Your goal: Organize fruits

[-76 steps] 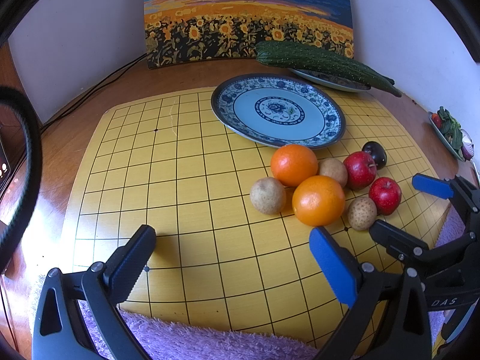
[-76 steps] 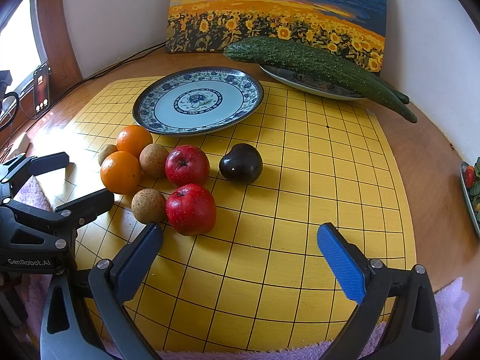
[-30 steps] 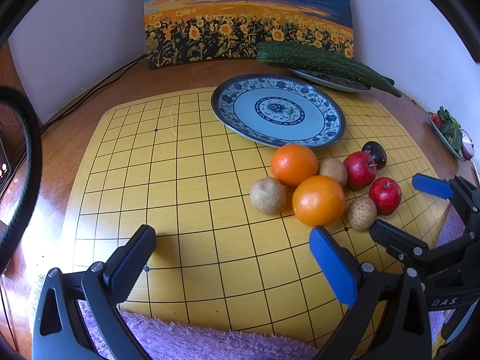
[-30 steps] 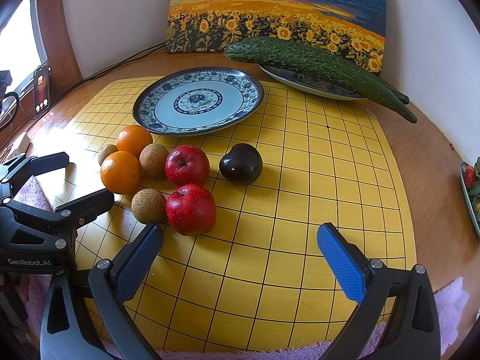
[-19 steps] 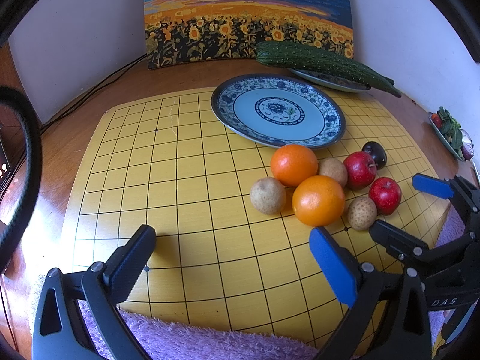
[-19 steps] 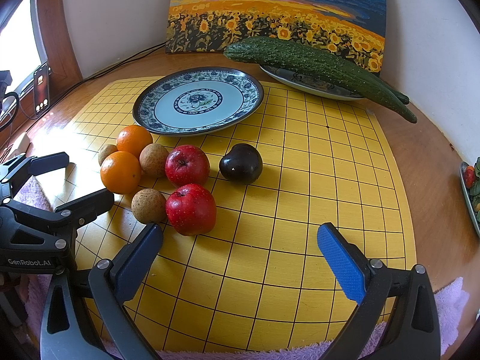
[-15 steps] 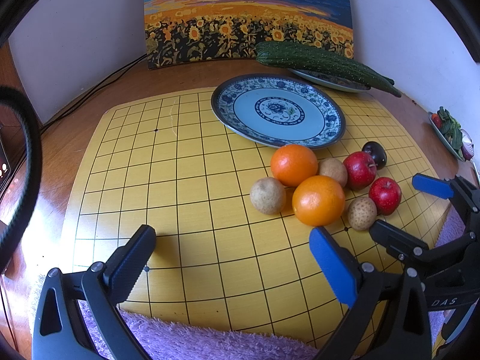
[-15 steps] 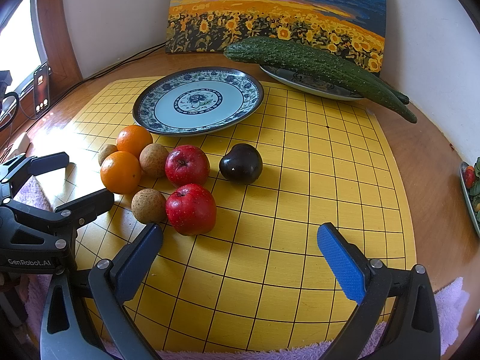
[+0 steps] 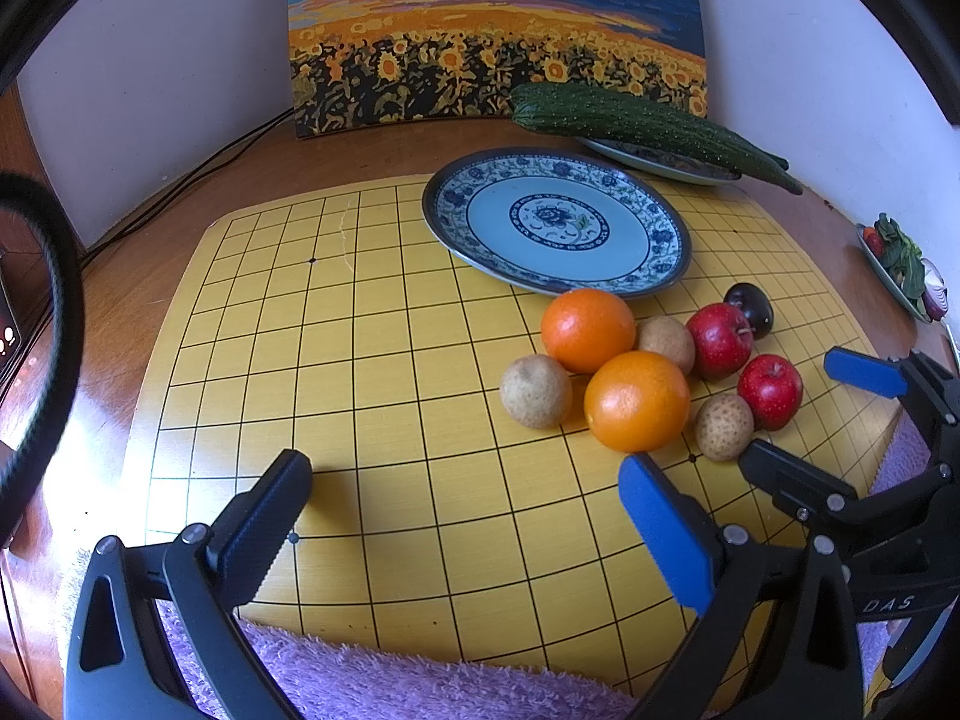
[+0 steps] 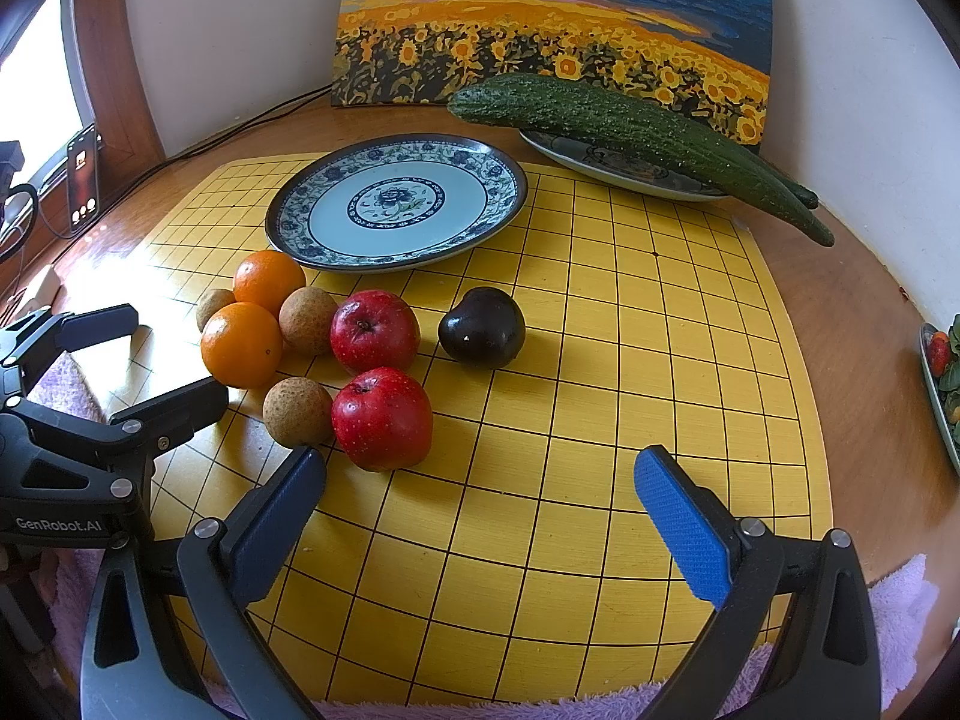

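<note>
A cluster of fruit lies on the yellow grid board point(image 9: 360, 360): two oranges point(image 9: 637, 401), two red apples point(image 10: 382, 418), three brown round fruits point(image 9: 535, 391) and a dark plum point(image 10: 482, 327). An empty blue-patterned plate point(image 9: 555, 222) stands behind them; it also shows in the right wrist view point(image 10: 396, 202). My left gripper point(image 9: 465, 513) is open and empty, low at the board's front edge, left of the fruit. My right gripper point(image 10: 480, 507) is open and empty, just in front of the nearest apple. Each gripper shows in the other's view.
A long green cucumber point(image 10: 630, 126) rests on a second plate point(image 10: 624, 171) at the back right, before a sunflower painting point(image 9: 492, 30). A small dish of vegetables point(image 9: 906, 267) sits at the far right. Purple towel point(image 9: 390, 678) lies under the grippers. Cables run at the back left.
</note>
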Demonstrator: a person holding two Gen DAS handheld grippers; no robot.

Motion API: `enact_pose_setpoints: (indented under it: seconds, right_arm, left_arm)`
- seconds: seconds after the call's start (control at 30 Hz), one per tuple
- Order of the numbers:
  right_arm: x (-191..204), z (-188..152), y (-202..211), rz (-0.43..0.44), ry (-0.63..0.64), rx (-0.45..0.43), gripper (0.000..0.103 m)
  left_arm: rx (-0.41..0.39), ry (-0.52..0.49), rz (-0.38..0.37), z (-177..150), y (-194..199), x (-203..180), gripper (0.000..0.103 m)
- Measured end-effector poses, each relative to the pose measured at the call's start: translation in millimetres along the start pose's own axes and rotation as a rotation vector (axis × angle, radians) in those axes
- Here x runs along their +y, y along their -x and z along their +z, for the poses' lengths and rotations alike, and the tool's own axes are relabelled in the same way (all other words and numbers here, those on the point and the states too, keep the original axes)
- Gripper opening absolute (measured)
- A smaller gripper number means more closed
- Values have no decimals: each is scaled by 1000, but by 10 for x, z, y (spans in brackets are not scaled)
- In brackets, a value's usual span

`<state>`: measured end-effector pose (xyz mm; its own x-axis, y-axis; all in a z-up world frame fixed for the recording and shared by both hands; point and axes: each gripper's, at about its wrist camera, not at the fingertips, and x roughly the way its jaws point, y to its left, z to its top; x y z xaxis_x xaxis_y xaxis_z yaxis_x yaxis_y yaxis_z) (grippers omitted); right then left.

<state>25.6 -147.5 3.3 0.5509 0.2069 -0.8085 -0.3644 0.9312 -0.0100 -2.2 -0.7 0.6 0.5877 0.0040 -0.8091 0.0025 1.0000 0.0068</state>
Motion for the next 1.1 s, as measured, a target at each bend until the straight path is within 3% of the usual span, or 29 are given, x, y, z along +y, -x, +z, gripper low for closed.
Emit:
enact_pose_setpoints:
  seconds: [0.8, 1.1]
  right_arm:
    - [20, 16, 7, -13, -17, 16, 103]
    - [78, -15, 119, 8, -9, 18, 70]
  left_arm:
    - [23, -4, -2, 53, -12, 8, 102]
    - [40, -41, -26, 107, 13, -11, 85]
